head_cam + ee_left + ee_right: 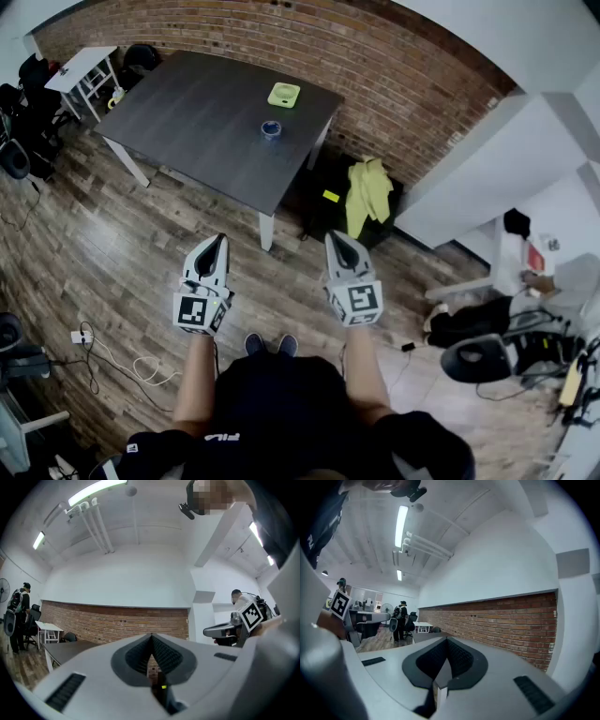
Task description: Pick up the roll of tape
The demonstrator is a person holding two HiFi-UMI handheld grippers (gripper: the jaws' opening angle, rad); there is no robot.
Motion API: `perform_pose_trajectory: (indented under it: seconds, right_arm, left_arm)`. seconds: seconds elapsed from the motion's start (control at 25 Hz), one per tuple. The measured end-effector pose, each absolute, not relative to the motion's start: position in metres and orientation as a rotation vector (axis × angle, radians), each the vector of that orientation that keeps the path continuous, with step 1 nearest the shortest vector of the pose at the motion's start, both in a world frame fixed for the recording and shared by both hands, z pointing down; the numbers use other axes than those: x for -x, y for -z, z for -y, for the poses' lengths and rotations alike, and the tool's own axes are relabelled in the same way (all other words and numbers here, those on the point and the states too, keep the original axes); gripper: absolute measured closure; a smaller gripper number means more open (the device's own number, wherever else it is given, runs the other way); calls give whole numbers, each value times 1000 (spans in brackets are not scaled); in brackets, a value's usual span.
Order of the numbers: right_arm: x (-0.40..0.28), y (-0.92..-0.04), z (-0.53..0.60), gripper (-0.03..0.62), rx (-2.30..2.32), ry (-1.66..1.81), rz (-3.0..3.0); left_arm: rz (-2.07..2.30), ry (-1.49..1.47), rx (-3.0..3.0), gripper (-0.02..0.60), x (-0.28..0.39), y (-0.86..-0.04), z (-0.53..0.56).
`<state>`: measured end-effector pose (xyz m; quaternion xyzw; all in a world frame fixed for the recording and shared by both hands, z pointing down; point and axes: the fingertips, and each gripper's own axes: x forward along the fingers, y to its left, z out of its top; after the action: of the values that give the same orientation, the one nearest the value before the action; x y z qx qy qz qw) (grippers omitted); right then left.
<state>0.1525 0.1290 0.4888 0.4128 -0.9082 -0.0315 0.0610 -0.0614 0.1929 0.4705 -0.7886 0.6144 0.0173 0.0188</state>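
The roll of tape (271, 128), small and blue, lies on the dark table (197, 122) well ahead of me, near its right end. A flat green thing (284, 95) lies just beyond it. My left gripper (217, 242) and right gripper (335, 239) are held level side by side over the wooden floor, far short of the table. In the left gripper view the left gripper (151, 637) has its jaws together with nothing between them. The right gripper (446, 641) looks the same in its own view. The tape is not visible in either gripper view.
A black case draped with a yellow cloth (367, 192) stands against the brick wall right of the table. A small white table (80, 67) is at the far left. Office chairs (478, 356) and a person (525, 258) are at the right; cables (112, 356) lie on the floor at left.
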Motion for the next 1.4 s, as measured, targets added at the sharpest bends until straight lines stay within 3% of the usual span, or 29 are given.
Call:
perform_pose_trajectory:
  seconds: [0.88, 1.4]
  right_arm:
    - [-143, -483, -152, 588, -1069, 49, 2820]
    - [-180, -492, -140, 588, -1099, 82, 2791]
  left_arm:
    - [-1974, -87, 2445, 577, 56, -475, -207]
    - [-2014, -57, 2372, 575, 36, -477, -215]
